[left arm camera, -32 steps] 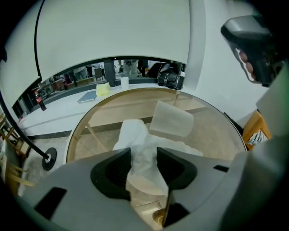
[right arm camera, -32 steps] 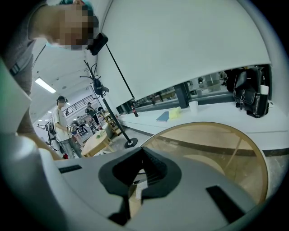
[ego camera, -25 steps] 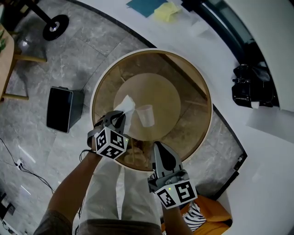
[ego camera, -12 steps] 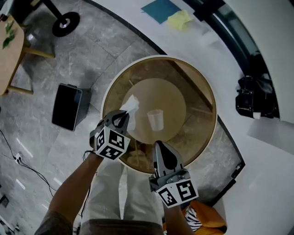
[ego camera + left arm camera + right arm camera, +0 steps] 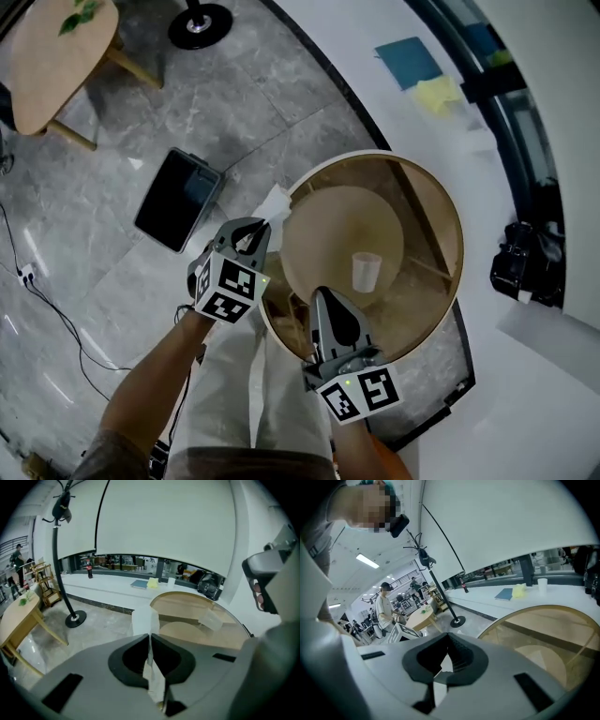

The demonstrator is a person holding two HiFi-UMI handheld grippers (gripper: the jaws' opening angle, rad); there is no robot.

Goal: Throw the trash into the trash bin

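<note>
1. The white tissue (image 5: 275,204) was clamped in the jaws of the left gripper (image 5: 255,228), in the air at the left rim of the round glass worktop (image 5: 450,202). Its free end stuck out past the jaw tips.
2. In the left gripper view the jaws were pressed together on the tissue (image 5: 145,620), which ran up the seam between them; left gripper (image 5: 150,641) angled downward.
3. Left gripper's marker cube faced the head camera. The bare left forearm (image 5: 150,375) reached in from the bottom left.
4. The dark rectangular bin (image 5: 178,200) stood on the grey floor to the left of the tissue, apart from it.
5. Right gripper (image 5: 323,298) sat lower in the head view, over the near rim of the worktop, pointing up-frame. Its jaws (image 5: 449,637) met at the tips with nothing between them.
6. A clear cup (image 5: 366,272) stood upright on the worktop, right of both grippers, untouched.
7. A wooden side table (image 5: 56,56) stood at far upper left.
</note>
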